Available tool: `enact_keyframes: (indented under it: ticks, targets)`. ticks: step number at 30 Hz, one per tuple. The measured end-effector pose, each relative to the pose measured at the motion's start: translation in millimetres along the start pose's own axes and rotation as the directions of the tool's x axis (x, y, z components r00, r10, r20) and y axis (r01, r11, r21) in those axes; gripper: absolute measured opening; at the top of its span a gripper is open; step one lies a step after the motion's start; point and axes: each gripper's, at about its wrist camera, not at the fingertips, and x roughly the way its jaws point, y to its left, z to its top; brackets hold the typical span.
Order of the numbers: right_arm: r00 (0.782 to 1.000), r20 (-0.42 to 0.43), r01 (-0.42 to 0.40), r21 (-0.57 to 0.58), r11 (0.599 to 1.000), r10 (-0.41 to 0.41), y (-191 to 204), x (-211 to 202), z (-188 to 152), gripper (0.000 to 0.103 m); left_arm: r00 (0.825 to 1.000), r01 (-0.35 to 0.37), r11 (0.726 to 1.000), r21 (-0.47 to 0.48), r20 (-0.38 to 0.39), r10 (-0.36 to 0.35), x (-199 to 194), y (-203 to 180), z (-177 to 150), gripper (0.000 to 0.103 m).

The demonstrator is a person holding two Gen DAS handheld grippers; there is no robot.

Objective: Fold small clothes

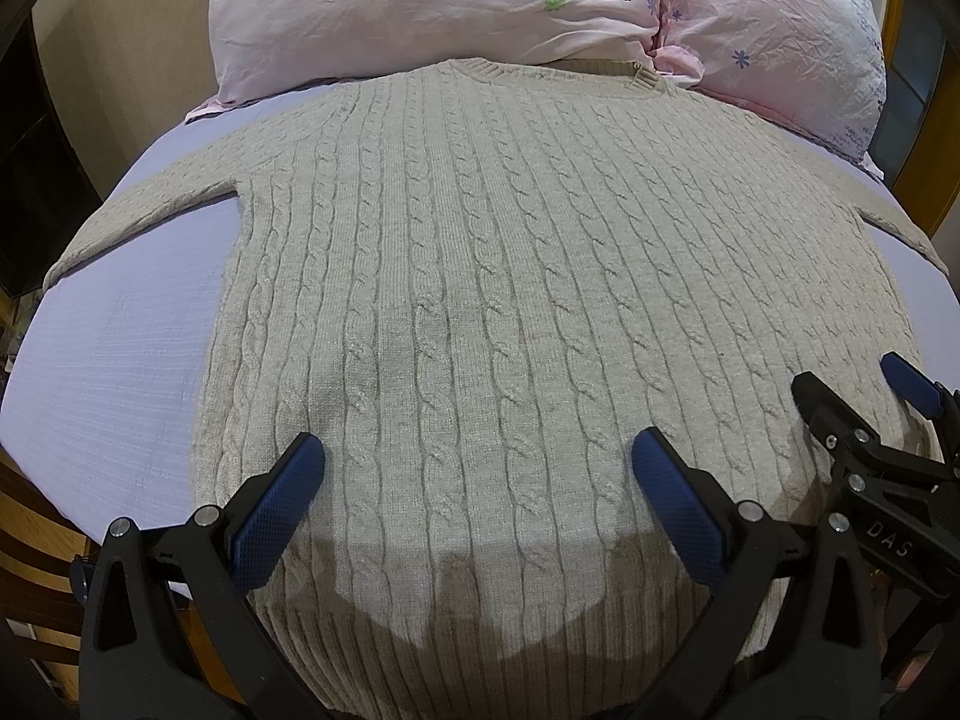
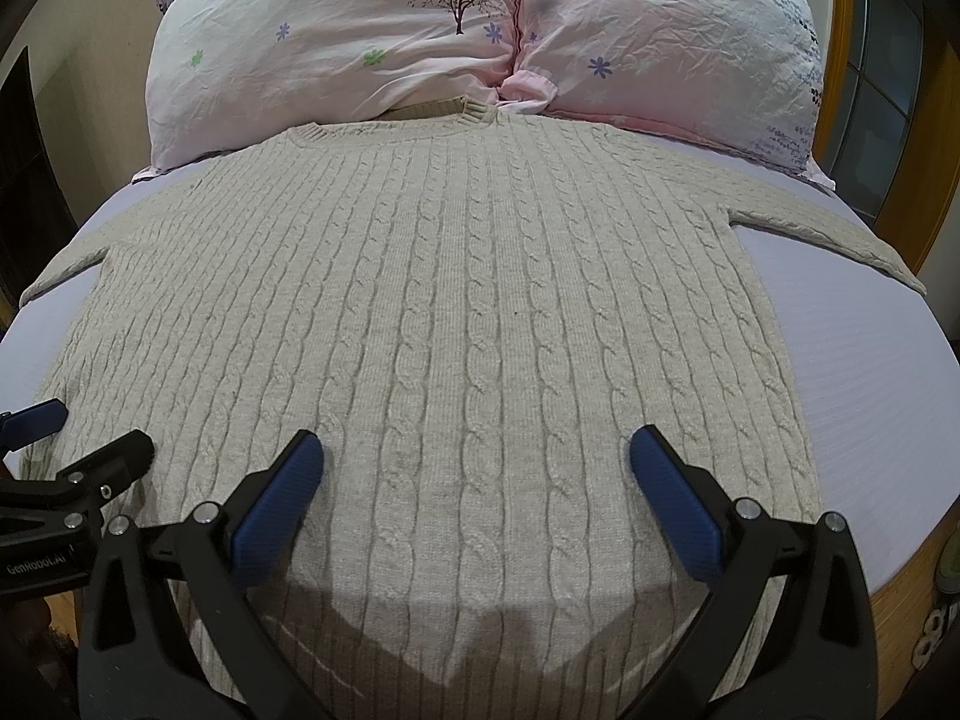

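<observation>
A beige cable-knit sweater (image 1: 480, 276) lies flat and spread out on a lavender bed sheet (image 1: 120, 348), collar at the far end, sleeves out to both sides. It also shows in the right wrist view (image 2: 456, 312). My left gripper (image 1: 477, 468) is open and empty, hovering over the sweater's lower left part near the hem. My right gripper (image 2: 477, 468) is open and empty over the lower right part. The right gripper shows at the right edge of the left wrist view (image 1: 852, 402), and the left gripper at the left edge of the right wrist view (image 2: 90, 438).
Two pink flowered pillows (image 1: 432, 6) (image 2: 672, 42) lie at the head of the bed, touching the sweater's collar. The lavender sheet (image 2: 870, 372) shows bare on both sides of the sweater. A wooden bed frame (image 2: 900, 612) edges the mattress.
</observation>
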Motion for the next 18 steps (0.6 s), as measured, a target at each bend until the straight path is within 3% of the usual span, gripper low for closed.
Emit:
enact_keyframes:
  ticks: [18]
  targets:
    - [1.000, -0.008, -0.003, -0.006, 1.000, 0.003, 0.4, 2.4, 0.3, 0.101, 1.000, 0.000, 1.000, 0.000, 0.006, 0.000, 0.5, 0.9, 1.2, 0.102]
